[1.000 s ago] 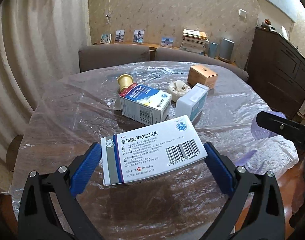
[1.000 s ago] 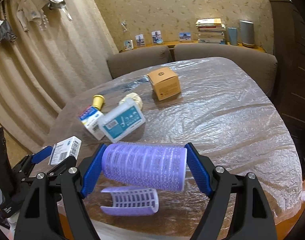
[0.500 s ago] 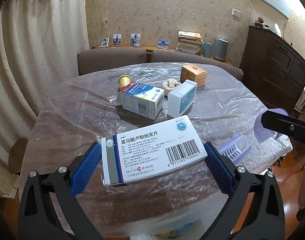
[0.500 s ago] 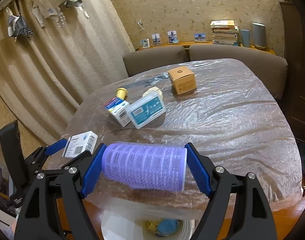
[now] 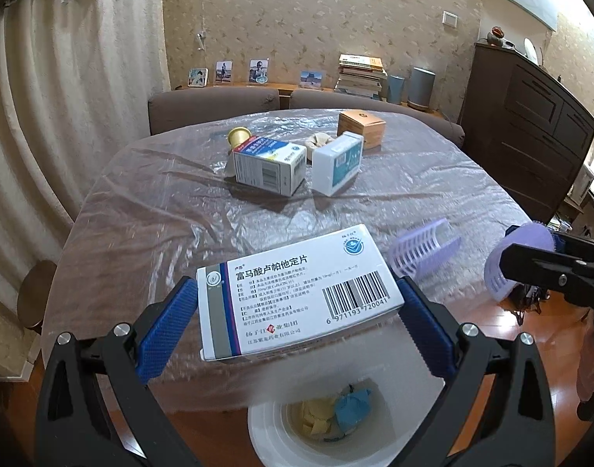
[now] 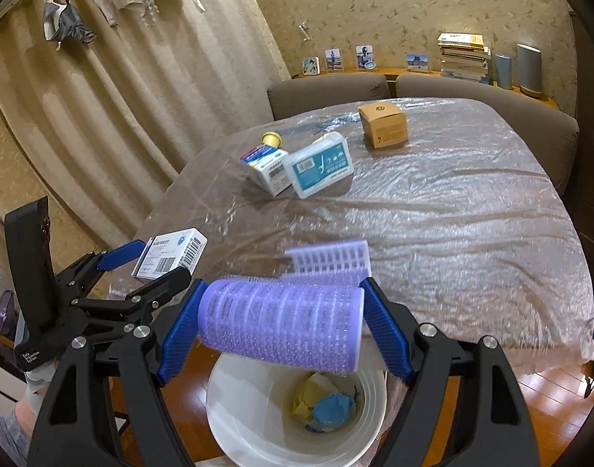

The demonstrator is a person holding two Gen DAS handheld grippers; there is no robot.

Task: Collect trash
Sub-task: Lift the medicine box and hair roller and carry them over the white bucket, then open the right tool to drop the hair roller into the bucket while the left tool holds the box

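Both tongs (image 5: 297, 311) (image 6: 281, 325) clamped around trash.

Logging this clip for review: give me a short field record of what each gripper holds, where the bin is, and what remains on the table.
left gripper: shut on white medicine box
right gripper: shut on purple hair roller
white bin: on the floor at the table's near edge, below both grippers; yellow and blue scraps inside
left on table: purple roller clip, blue-and-white box, white-teal case, brown box, gold cap
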